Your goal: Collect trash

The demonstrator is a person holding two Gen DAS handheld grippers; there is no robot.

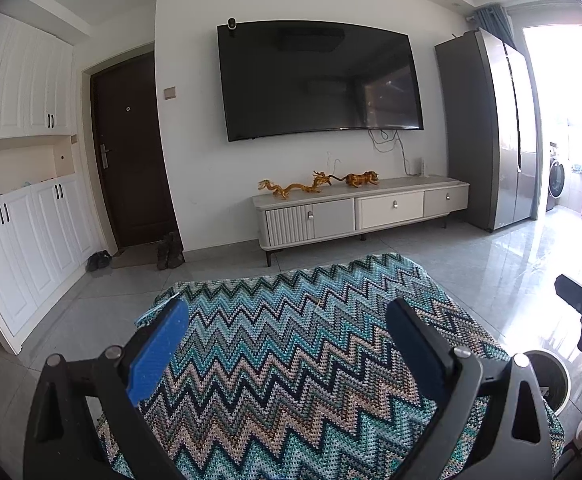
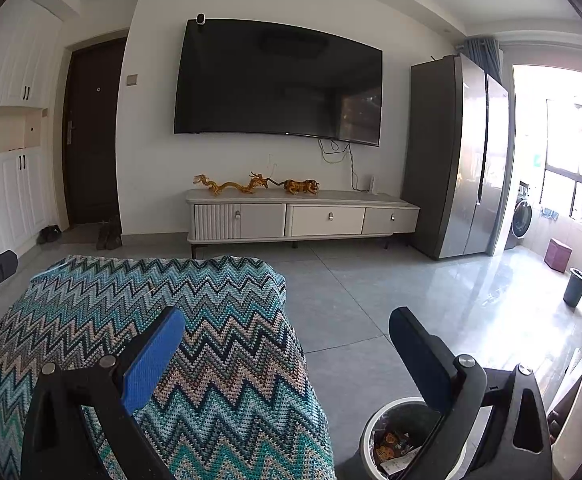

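A small round trash bin (image 2: 395, 436) stands on the floor to the right of a table draped in a zigzag blue cloth (image 2: 151, 320); wrappers lie inside it. It also shows in the left wrist view (image 1: 549, 380). My left gripper (image 1: 287, 332) is open and empty above the cloth (image 1: 291, 340). My right gripper (image 2: 287, 340) is open and empty, over the cloth's right edge, its right finger above the bin. No loose trash shows on the cloth.
A TV cabinet (image 1: 363, 208) with gold figurines stands under a wall TV (image 1: 319, 80). A fridge (image 2: 459, 156) stands at right. A second dark bin (image 2: 577, 286) and a purple stool (image 2: 557, 260) stand near the window. Shoes (image 1: 99, 260) lie by the door.
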